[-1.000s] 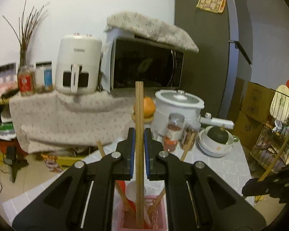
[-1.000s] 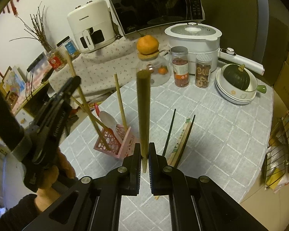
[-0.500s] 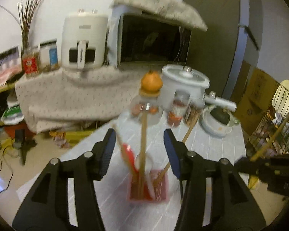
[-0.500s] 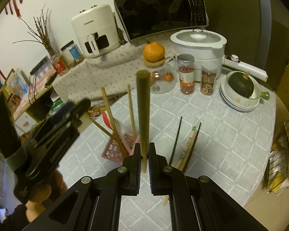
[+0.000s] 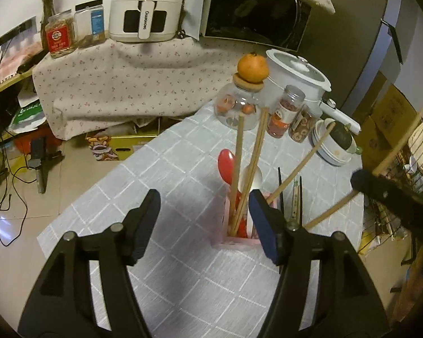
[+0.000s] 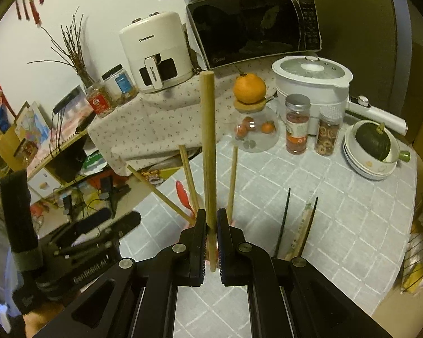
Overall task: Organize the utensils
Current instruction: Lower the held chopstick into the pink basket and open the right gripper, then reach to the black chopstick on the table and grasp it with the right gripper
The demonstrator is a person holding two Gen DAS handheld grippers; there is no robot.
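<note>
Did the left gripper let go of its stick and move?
Yes. The left gripper opened and backed up from the pink holder; its stick now stands inside.

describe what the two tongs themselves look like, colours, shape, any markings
Both are matte black plastic with silver rivets at the pivots and triangular cut-outs in the arms. The left tongs carry dark blue pads on the inner faces of the fingers. The right tongs have narrow ribbed pads. Seen from the right wrist, the left unit shows pale lettering, too blurred to read, and a black handle.
</note>
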